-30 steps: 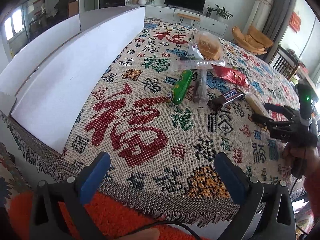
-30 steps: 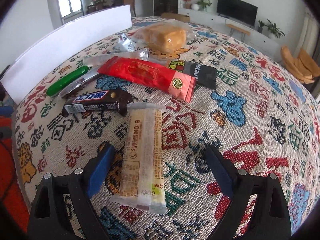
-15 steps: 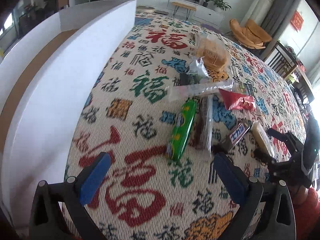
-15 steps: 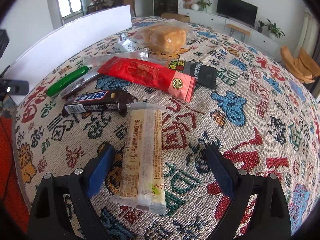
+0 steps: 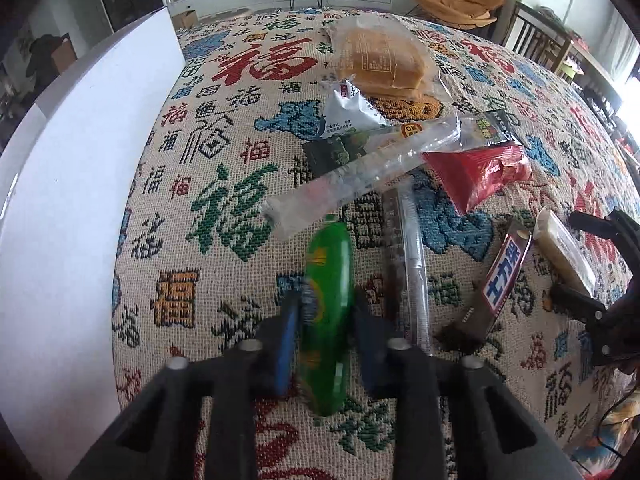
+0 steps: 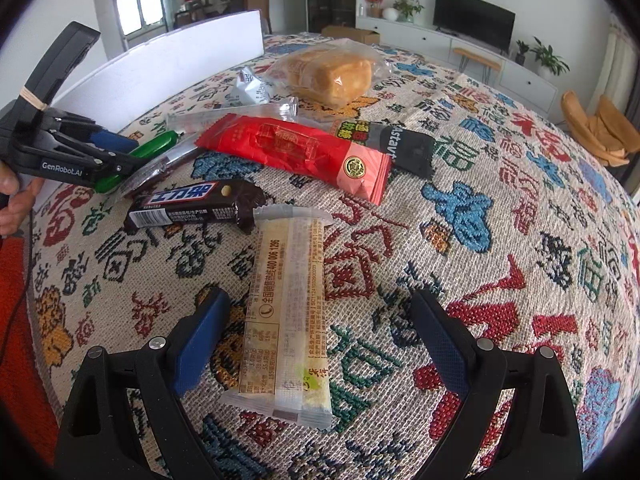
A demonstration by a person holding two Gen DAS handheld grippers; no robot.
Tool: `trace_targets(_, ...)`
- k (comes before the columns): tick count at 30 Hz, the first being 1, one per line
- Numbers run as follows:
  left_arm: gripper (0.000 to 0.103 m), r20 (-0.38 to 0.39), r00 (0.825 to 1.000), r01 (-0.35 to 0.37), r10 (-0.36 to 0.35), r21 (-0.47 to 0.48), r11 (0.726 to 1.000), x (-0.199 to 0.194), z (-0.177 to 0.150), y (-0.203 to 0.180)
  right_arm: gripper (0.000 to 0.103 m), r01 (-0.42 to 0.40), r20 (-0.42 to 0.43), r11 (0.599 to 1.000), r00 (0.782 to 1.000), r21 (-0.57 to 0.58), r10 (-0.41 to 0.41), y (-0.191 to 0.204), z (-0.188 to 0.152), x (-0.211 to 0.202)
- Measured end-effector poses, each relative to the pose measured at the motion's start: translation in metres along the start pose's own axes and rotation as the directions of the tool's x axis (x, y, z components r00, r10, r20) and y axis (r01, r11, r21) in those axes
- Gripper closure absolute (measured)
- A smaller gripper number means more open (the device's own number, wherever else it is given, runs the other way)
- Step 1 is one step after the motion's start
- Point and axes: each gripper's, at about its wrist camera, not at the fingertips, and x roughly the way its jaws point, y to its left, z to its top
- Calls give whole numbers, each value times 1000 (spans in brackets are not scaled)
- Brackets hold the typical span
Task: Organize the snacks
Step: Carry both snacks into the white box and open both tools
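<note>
The green snack (image 5: 326, 312) lies between your left gripper (image 5: 324, 332) pads; the jaws have just been closing and now pinch it.

We see left gripper (image 5: 324, 344) pads motion-blurred, jaws just closing round green pack (image 5: 326, 320); pad contact unclear. Pack's near end hidden behind gripper in right view. Brown stick (image 5: 394, 264) under clear wrapper (image 5: 360, 172), contents unreadable. Dark sachet (image 5: 340, 152) mostly covered. White box (image 5: 72, 208) cut by left picture edge. Right gripper (image 5: 576, 260) cut by right edge. Cloth's (image 6: 500, 208) near edge out of frame.
</note>
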Motion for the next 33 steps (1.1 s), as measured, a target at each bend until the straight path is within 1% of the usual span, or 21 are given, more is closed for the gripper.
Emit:
trace_targets(1, 80, 0, 1000, -13, 13, -6, 1000, -2, -4, 2, 9, -4, -9, 1000, 1000, -3, 4, 1, 0, -1)
trace_targets(3, 81, 7, 1000, 20, -20, -39, 999, -7, -14, 7, 10, -35, -115, 999, 993, 1, 35, -1, 13, 0)
trace_targets(4, 81, 12, 999, 34, -33, -67, 997, -11, -21, 12, 13, -58, -168, 998, 984, 36, 63, -5, 21, -1)
trace_targets(6, 81, 34, 997, 71, -67, -123, 990, -21, -31, 20, 13, -117, -213, 985, 967, 124, 141, -12, 35, -3)
trace_targets(8, 81, 63, 992, 120, -111, -166, 979, -36, -41, 27, 14, -108, -265, 987, 954, 120, 137, -8, 45, 2)
trace_targets(9, 81, 77, 988, 144, -132, -183, 973, -45, -46, 28, 26, -89, -290, 993, 951, 83, 110, -2, 49, 6)
trace_targets(10, 81, 95, 984, 167, -151, -196, 966, -55, -51, 31, 56, -72, -309, 997, 947, 41, 81, 3, 51, 10)
trace_targets(11, 81, 114, 979, 187, -166, -205, 961, -66, -56, 34, 71, -12, -314, 1000, 949, -18, 5, 9, 53, 8)
trace_targets(12, 81, 133, 975, 203, -177, -215, 955, -80, -62, 38, 73, -4, -325, 1000, 946, -30, -6, 11, 56, 6)
trace_targets(14, 81, 177, 963, 239, -201, -234, 942, -107, -74, 48, 73, -43, -333, 999, 942, 27, 50, 10, 63, -5)
trace_targets(16, 81, 229, 949, 275, -216, -268, 923, -137, -84, 66, 73, -77, -307, 995, 947, 61, 92, 15, 75, -23)
trace_targets(19, 81, 291, 939, 280, -185, -330, 901, -176, -88, 110, 73, -199, -231, 974, 948, 109, 220, 41, 111, -46)
trace_targets(21, 81, 310, 945, 218, -101, -373, 902, -193, -82, 145, 73, -286, -154, 953, 942, 98, 298, 75, 148, -61)
trace_targets(24, 81, 299, 954, 140, 2, -453, 881, -200, -77, 195, 73, -422, -54, 904, 903, 67, 426, 140, 210, -71)
trace_targets(25, 80, 282, 959, 107, 34, -471, 875, -199, -75, 208, 73, -451, -34, 891, 891, 50, 453, 164, 230, -70)
trace_targets(27, 80, 223, 966, 1, 132, -513, 859, -189, -74, 227, 73, -497, -4, 868, 868, 18, 497, 210, 266, -60)
trace_targets(29, 72, 139, 964, -113, 229, -562, 819, -176, -74, 241, 66, -536, 24, 844, 844, 21, 536, 247, 293, -45)
trace_targets(30, 54, 110, 964, -135, 243, -583, 801, -170, -77, 244, 47, -554, 42, 832, 833, 28, 552, 260, 302, -38)
trace_targets(31, 34, 109, 964, -127, 242, -609, 782, -168, -84, 251, 33, -549, 59, 835, 835, 32, 547, 265, 304, -35)
trace_targets(32, 28, 136, 960, -105, 244, -635, 765, -169, -88, 253, 33, -533, 83, 845, 844, 37, 529, 270, 305, -34)
trace_targets(33, 24, 163, 953, -90, 254, -649, 755, -171, -90, 252, 33, -531, 102, 846, 845, 44, 525, 271, 302, -35)
